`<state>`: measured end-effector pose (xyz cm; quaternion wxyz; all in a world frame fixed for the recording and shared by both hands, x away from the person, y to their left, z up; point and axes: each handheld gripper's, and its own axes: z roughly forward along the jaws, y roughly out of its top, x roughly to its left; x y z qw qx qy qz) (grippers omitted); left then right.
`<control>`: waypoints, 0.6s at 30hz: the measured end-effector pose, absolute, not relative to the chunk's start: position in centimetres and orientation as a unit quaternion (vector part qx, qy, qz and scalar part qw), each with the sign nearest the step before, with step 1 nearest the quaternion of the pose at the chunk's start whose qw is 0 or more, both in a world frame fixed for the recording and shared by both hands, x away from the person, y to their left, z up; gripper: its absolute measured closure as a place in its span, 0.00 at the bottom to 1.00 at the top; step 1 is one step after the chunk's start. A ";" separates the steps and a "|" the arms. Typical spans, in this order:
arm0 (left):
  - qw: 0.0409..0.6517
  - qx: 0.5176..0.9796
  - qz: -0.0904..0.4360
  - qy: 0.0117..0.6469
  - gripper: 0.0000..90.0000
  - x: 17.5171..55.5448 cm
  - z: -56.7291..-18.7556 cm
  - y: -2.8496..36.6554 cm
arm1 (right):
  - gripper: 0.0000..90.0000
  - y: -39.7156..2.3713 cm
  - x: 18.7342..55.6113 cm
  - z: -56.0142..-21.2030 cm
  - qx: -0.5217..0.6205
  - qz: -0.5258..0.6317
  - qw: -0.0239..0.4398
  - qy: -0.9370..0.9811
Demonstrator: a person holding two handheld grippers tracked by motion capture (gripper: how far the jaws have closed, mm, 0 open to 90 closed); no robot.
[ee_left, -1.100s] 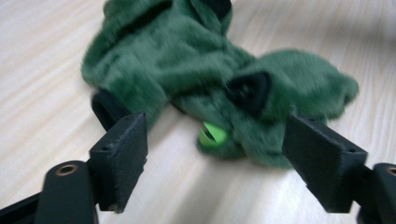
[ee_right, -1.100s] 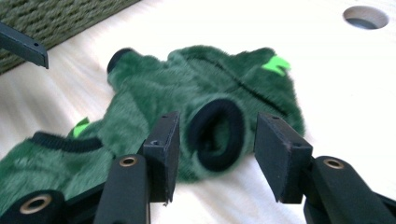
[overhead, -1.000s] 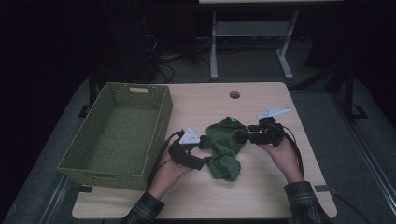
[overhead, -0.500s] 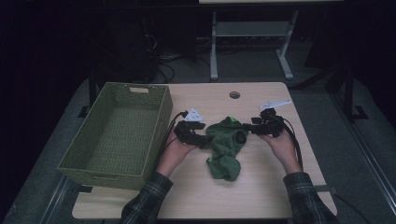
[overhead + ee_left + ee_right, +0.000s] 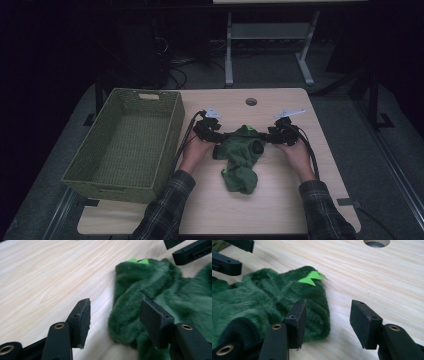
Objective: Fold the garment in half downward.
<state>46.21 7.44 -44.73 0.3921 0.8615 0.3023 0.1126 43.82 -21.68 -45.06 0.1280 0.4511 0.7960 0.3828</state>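
A dark green plush garment (image 5: 241,155) with bright green felt spikes (image 5: 310,278) lies crumpled mid-table. My left gripper (image 5: 220,143) sits at its upper left edge and my right gripper (image 5: 267,139) at its upper right, both low over the wood. In the left gripper view the jaws (image 5: 117,315) have just been closing; a fold of plush (image 5: 130,315) lies between them, and the left pad (image 5: 83,315) stands clear of it. In the right gripper view the jaws (image 5: 329,320) stand apart, with the plush edge (image 5: 317,312) by the left pad.
A green woven basket (image 5: 170,137) stands empty on the table's left side, close to my left forearm. A round cable hole (image 5: 251,101) is in the wood beyond the garment. Bare tabletop (image 5: 280,210) lies toward the front. Dark floor and a metal stand are behind.
My left gripper has moved away from me, from the garment's lower left to its upper left edge. The right gripper shifted slightly and dropped lower. The garment's top now spreads between them.
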 end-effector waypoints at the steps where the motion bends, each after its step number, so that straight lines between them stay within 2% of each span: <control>1: 0.391 0.862 0.113 0.302 0.46 46.4 -45.0 7.3 | 0.52 -21.7 43.9 -45.3 0.450 0.382 0.128 0.797; 13: 0.376 0.872 0.095 0.298 0.55 46.9 -46.5 6.6 | 0.52 -20.9 44.1 -46.9 0.438 0.350 0.114 0.820; 18: 0.366 0.881 0.093 0.285 0.60 47.0 -46.8 6.5 | 0.59 -20.8 44.0 -47.0 0.433 0.346 0.120 0.824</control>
